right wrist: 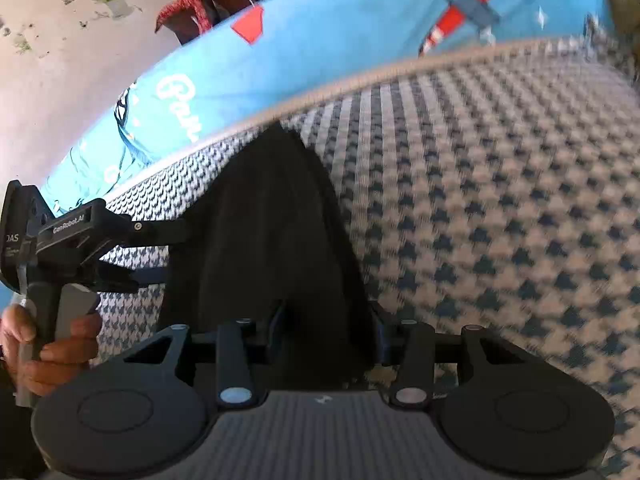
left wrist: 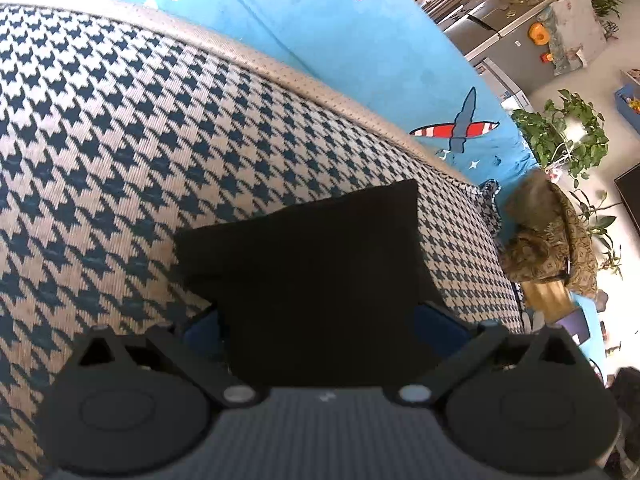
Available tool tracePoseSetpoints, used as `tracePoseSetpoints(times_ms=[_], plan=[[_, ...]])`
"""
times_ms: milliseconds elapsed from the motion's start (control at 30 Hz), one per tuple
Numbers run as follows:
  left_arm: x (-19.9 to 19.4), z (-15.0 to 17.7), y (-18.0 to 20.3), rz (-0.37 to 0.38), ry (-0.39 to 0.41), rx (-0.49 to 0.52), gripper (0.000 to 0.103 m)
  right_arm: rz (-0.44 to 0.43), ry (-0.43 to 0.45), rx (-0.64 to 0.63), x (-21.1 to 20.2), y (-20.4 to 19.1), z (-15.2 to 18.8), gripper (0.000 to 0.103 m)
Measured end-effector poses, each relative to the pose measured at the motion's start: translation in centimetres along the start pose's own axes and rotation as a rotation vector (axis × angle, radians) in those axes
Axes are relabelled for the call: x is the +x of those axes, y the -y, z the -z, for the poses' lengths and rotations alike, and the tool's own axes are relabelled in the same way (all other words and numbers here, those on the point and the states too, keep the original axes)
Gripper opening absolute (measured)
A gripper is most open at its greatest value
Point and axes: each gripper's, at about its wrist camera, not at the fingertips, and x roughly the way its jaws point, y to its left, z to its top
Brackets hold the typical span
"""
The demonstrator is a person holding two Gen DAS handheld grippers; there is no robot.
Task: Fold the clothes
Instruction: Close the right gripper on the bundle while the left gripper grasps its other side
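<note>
Both tongs grip black cloth (left wrist: pixel 304 264) over houndstooth fabric (left wrist: pixel 120 140); only the right view shows the person's hand (right wrist: pixel 52 344) holding the left tongs (right wrist: pixel 160 248).

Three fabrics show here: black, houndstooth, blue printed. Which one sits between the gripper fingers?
The black cloth: plain and dark, it runs between the fingers in both views, lying on the houndstooth fabric.

Blue printed bedsheet (left wrist: pixel 320 40) covers the bed. Leafy potted plants (left wrist: pixel 560 136) by a pale floor (left wrist: pixel 624 216); steel-grey cabinet (left wrist: pixel 512 32) beyond, daylit.

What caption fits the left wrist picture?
Left gripper holding a black garment above a houndstooth cloth.
</note>
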Motion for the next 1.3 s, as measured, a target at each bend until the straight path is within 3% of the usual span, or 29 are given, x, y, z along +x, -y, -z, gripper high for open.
tracePoseSetpoints(times_ms=[167,400,600,1000,1133,1300], plan=[[-0.3,0.0,1.1,-0.004,0.012,0.025,0.103,0.090,0.143,-0.162,-1.9,-2.3,-0.1,0.047],[-0.9,0.0,2.0,-0.001,0.016,0.066,0.103,-0.081,0.139,-0.319,-0.4,-7.0,1.3,0.046],[-0.9,-0.1,2.2,0.003,0.006,0.069,0.103,-0.159,0.102,-0.431,2.3,-10.8,2.8,0.046],[-1.1,-0.4,2.3,0.009,-0.009,0.073,0.103,-0.115,0.084,-0.554,7.0,-14.2,4.0,0.046],[-1.1,-0.4,2.2,0.017,-0.015,0.068,0.103,-0.043,0.088,-0.582,8.6,-14.5,4.4,0.045],[-1.2,-0.4,1.9,0.001,-0.014,0.069,0.103,0.010,0.097,-0.554,9.3,-13.8,4.1,0.012]])
